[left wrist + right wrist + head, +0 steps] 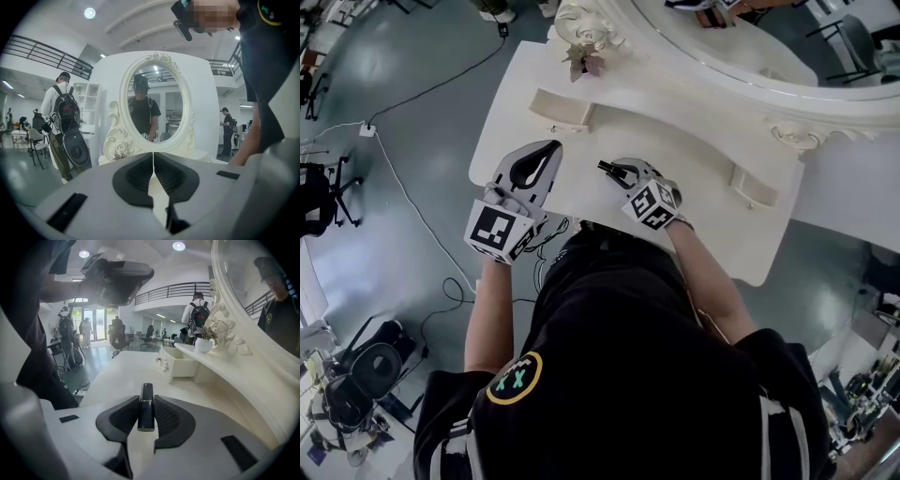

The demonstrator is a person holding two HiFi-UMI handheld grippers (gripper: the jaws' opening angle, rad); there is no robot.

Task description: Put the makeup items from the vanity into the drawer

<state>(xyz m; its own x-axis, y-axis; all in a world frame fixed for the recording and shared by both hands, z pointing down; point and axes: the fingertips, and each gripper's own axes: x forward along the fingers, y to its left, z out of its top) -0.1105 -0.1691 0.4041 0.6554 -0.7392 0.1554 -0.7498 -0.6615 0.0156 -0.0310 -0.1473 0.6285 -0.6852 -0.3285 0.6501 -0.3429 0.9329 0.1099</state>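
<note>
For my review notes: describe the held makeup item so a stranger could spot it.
Find the white vanity. Over its top, the right tongs grip a slim black tube. It alone is glossy and dark against the pale surface.

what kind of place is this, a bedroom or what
Probably not a home: it looks like a large open studio or lab hall. The ornate white vanity stands on a bare grey floor strewn with cables, a railed mezzanine runs overhead, and people with backpacks stand around.

Open lab hall: mezzanine railing (pixel 168 287), office chairs (pixel 36 140), floor cables (pixel 412 208).
</note>
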